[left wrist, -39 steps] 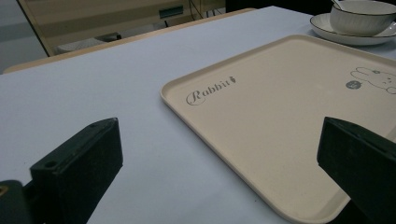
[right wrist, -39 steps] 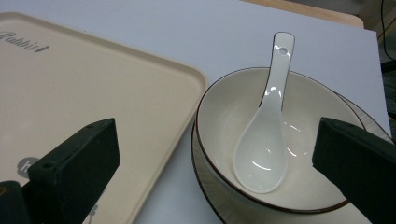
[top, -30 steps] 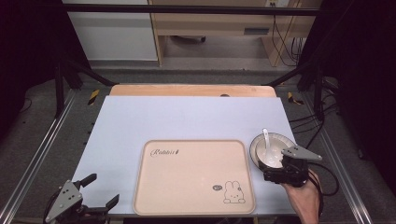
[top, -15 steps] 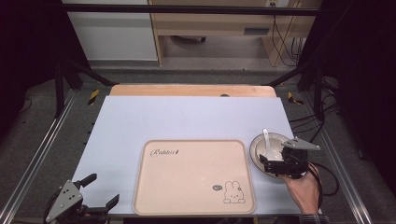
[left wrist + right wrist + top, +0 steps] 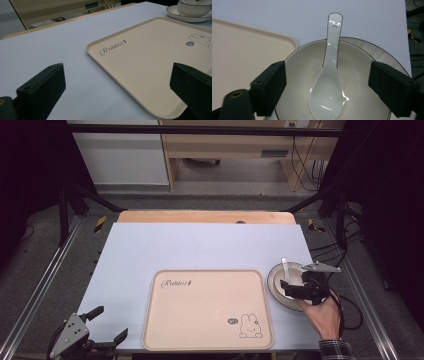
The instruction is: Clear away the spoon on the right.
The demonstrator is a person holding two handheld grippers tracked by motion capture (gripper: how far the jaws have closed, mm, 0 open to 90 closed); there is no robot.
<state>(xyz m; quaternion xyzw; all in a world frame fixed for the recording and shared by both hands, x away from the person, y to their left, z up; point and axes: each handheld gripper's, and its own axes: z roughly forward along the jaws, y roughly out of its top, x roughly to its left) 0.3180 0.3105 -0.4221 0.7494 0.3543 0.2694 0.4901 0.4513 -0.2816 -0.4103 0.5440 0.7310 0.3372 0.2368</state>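
a: hovering above the bowl, the right gripper is held with its jaws apart; they have just been closing a little, and the white spoon is seen between them, untouched by the pads.

b: where are the bowl and spoon placed?

a: the spoon is laid in the bowl, handle over the rim; the bowl is set on a plate just right of the beige tray.

b: and the left gripper?

a: it is kept open at the table's near left corner, nothing gripped.

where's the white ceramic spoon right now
The white ceramic spoon lies in the cream bowl, right of the beige tray, under the right gripper.
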